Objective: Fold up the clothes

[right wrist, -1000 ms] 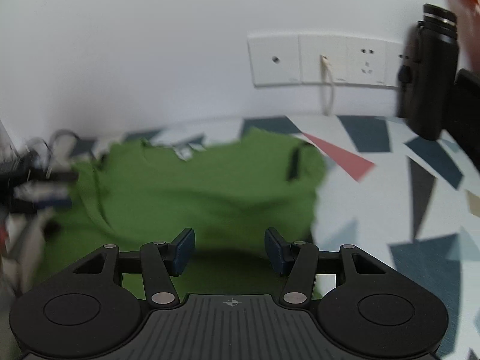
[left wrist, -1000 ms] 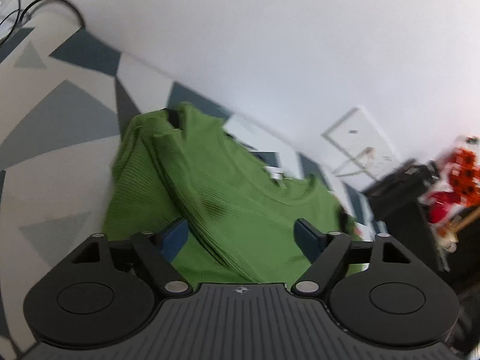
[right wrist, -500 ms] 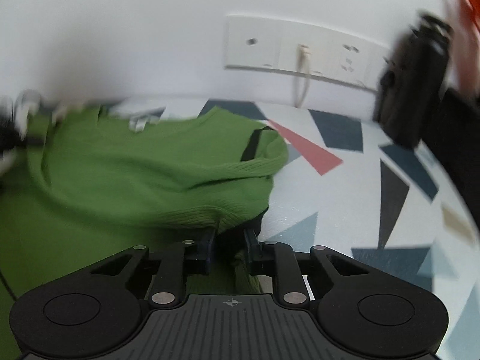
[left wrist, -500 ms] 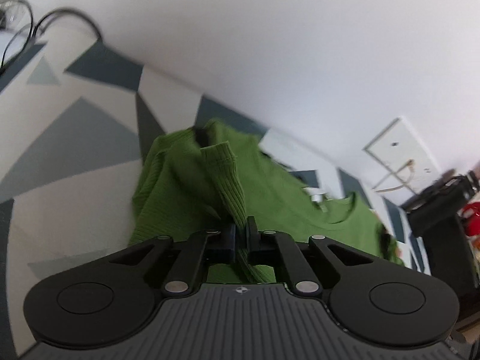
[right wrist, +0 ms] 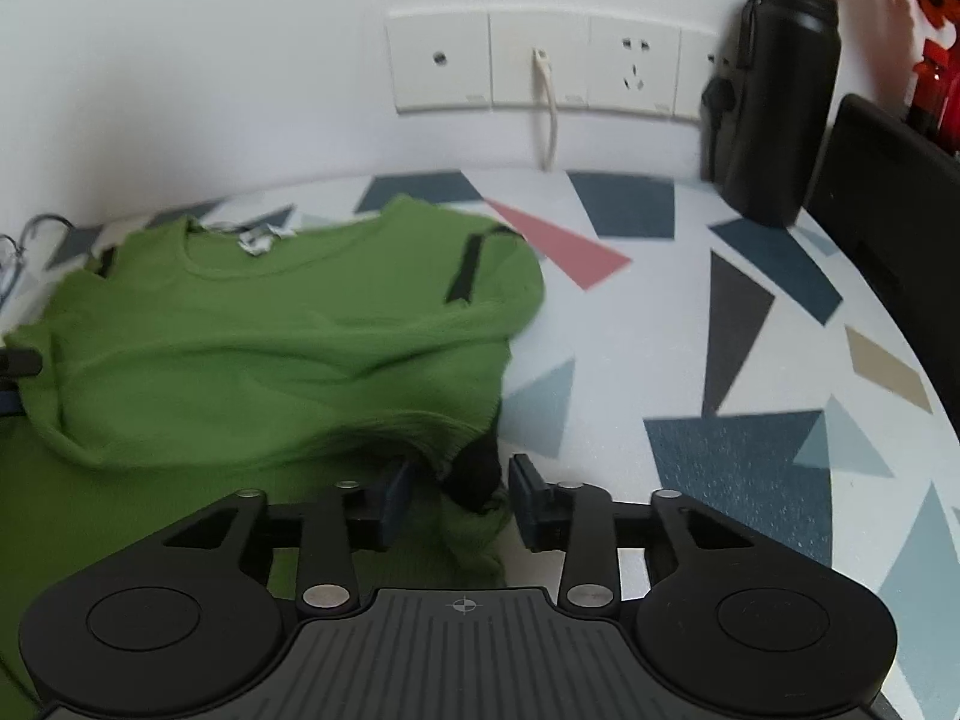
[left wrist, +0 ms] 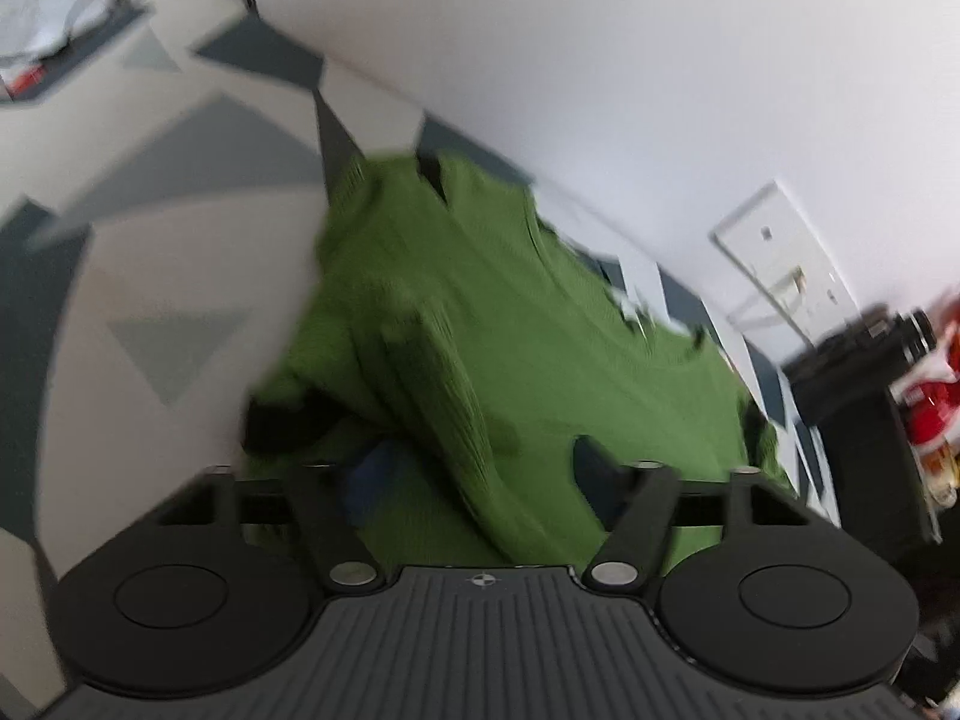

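On the patterned worktop [right wrist: 750, 360], close to the wall with its row of sockets [right wrist: 540, 63], lies a green ribbed sweater [right wrist: 270, 324], neckline toward the wall. Both sleeves are laid inward across the chest: 1 crosses as a thick ribbed band in the left wrist view, the other ends at a dark cuff [right wrist: 477, 471] just ahead of the right claw [right wrist: 459, 495].

Both claws stand apart and hold nothing. The right claw's pads bracket the dark cuff with a gap on each side; the left claw [left wrist: 480, 474] hangs over the folded sleeve with green cloth between its fingers, though blur hides whether a pad touches it.

My reading is that the sleeve fold is the step in hand, with both sleeves now lying across the body. The hem is out of view, so I cannot tell how far the body itself is folded. If the lengthwise fold remains, it calls for a pinch through both layers at the hem, lifted evenly so the sleeves stay put.

The knit looks soft and thick, rumpled at the shoulders, with black trim strips [right wrist: 465, 267] near each shoulder seam.
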A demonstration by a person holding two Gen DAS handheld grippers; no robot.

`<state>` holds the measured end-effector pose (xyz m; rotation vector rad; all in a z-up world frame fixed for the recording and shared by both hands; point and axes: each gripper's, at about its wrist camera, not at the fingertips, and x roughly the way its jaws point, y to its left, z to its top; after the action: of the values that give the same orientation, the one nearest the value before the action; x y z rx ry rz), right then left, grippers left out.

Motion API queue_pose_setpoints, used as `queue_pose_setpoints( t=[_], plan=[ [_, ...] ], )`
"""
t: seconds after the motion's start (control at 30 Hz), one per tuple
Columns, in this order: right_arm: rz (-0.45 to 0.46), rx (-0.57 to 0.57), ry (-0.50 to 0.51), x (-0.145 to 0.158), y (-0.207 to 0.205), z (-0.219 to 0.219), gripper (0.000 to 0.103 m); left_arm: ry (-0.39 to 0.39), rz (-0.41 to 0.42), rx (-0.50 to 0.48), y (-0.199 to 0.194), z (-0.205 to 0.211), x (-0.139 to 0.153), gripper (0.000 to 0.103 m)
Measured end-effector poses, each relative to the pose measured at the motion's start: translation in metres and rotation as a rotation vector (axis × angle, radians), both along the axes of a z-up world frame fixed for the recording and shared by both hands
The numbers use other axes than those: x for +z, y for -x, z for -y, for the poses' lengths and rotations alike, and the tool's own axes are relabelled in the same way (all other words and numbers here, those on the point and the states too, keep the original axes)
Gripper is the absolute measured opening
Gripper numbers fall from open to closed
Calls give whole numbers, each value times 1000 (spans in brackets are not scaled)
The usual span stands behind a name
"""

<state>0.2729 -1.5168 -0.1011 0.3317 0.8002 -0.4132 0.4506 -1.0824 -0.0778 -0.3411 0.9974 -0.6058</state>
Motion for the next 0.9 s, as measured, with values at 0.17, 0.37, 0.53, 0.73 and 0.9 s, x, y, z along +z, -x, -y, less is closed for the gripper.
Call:
queue_pose_setpoints(
  t=[0.17,0.37,0.53,0.73,0.9],
  plan=[
    [2,5,-12,4,-2,-3,36,67,-32,38,-9,-13,-1,6],
    [6,9,-24,7,-2,-5,36,51,-3,87,28,-36,23,6],
    [10,11,-35,9,0,-6,36,-34,-181,115,48,-48,5,17],
    [28,13,-48,15,0,-7,36,-45,-150,133,45,-53,14,59],
    [56,78,5,23,-10,-21,37,-27,-141,171,28,-55,13,57]
  ],
)
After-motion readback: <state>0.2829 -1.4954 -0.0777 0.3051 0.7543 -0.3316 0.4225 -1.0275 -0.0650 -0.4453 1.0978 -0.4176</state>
